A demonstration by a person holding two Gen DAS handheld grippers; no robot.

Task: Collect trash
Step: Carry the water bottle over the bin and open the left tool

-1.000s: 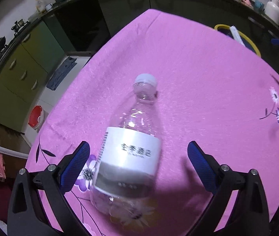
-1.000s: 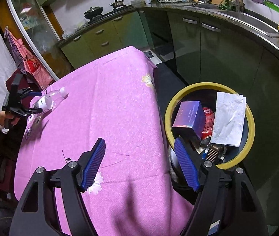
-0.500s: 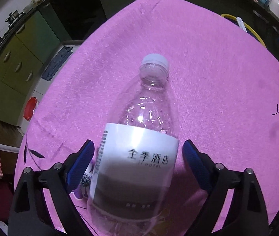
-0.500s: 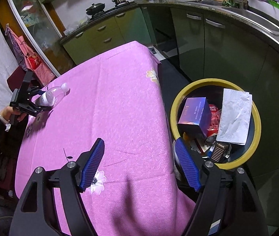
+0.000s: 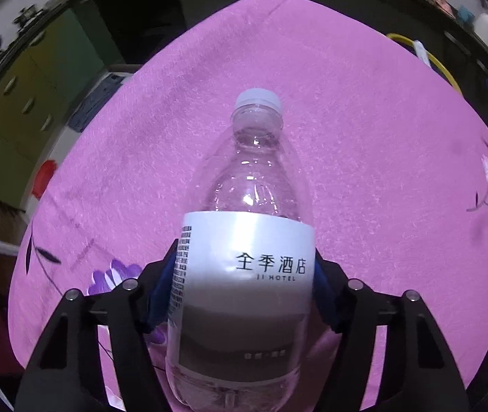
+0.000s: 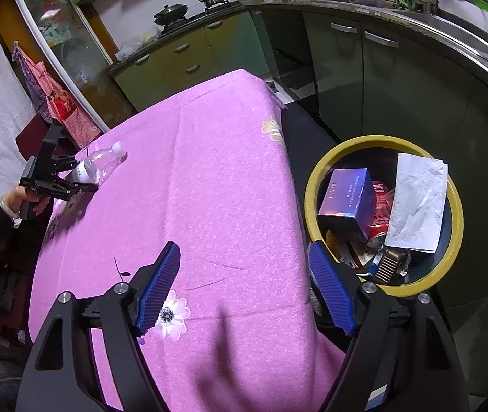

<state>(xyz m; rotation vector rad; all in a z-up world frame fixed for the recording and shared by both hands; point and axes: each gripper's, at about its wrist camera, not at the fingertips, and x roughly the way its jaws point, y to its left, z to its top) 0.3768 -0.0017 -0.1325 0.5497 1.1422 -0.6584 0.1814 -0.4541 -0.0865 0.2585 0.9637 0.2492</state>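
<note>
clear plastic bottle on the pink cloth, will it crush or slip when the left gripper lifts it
The clear plastic bottle looks empty, so probably light. Its thin wall may dent where the left gripper, whose jaws have just been closing, meets the glossy label. Lying on its side, it could roll if released.

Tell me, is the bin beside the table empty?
No, the bin already holds a purple box, a red can and a white paper.
</note>
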